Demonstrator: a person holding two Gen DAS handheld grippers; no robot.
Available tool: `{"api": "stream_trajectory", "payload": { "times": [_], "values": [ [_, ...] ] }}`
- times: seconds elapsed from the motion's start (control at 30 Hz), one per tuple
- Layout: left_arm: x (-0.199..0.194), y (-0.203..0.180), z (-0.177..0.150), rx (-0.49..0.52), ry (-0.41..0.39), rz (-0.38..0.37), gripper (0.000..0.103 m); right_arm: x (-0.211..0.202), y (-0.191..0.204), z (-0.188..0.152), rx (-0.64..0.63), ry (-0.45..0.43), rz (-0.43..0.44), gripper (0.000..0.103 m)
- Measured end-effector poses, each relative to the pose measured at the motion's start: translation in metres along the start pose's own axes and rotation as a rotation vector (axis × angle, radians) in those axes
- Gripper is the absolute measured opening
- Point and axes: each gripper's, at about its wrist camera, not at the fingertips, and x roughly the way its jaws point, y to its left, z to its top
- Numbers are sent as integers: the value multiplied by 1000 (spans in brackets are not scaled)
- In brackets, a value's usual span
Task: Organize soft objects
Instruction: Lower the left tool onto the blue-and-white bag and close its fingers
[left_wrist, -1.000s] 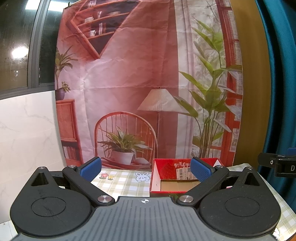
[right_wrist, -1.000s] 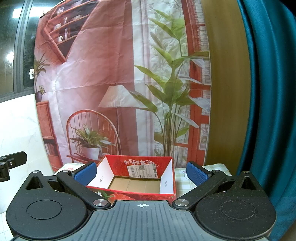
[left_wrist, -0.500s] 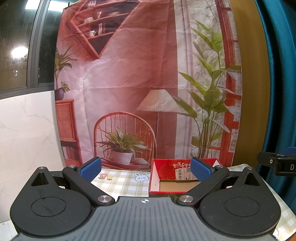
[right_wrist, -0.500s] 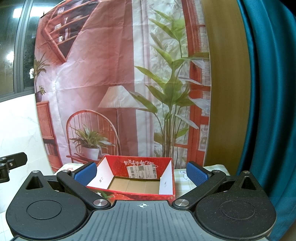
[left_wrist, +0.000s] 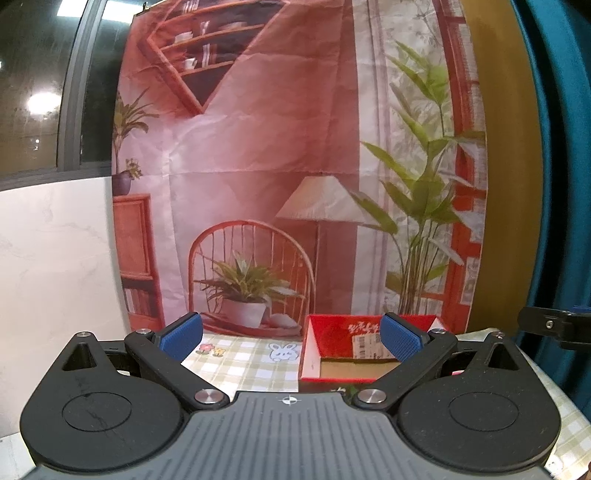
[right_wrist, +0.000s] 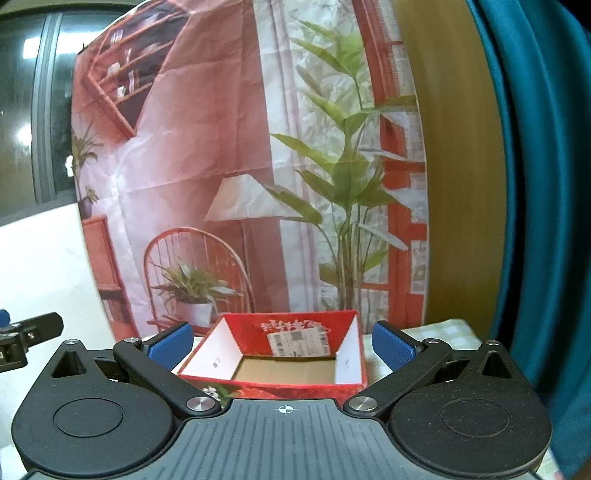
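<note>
My landmark is the red box (right_wrist: 280, 356) on the checked tablecloth (left_wrist: 251, 365), standing just in front of the printed backdrop (left_wrist: 277, 147). I see only its bare cardboard floor, white inner walls and a label on the far wall. My left gripper (left_wrist: 291, 338) hangs spread wide, left of the box, holding nothing. My right gripper (right_wrist: 281, 341) gapes wide in front of it, likewise unloaded.

Open red box (right_wrist: 280, 356) near the far edge of the checked tablecloth (left_wrist: 255, 363) — hollow, walls upright. Bare cloth to its left, passable. Behind: hanging backdrop (left_wrist: 288, 166). At right — blue curtain (right_wrist: 546, 203).
</note>
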Motion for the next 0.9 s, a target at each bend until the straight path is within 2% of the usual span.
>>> {"api": "stream_trajectory", "payload": {
  "times": [0.13, 0.23, 0.33, 0.5, 0.57, 0.77, 0.9],
  "values": [
    [13, -3, -17, 41, 21, 18, 103, 10, -10, -23, 30, -3, 15, 103],
    [26, -3, -30, 56, 73, 20, 103, 21, -14, -39, 33, -6, 5, 103],
    [41, 0, -44, 30, 134, -21, 103, 27, -14, -54, 19, -22, -13, 103],
    [64, 1, -71, 14, 226, -104, 103, 41, -16, -77, -11, 65, 10, 103],
    [72, 0, -83, 26, 257, -126, 103, 43, -17, -88, -27, 81, -16, 103],
    [88, -1, -103, 29, 303, -145, 102, 48, -23, -117, -55, 99, -63, 103],
    [92, 3, -107, -3, 316, -169, 99, 53, -26, -124, -27, 127, -19, 103]
  ]
}}
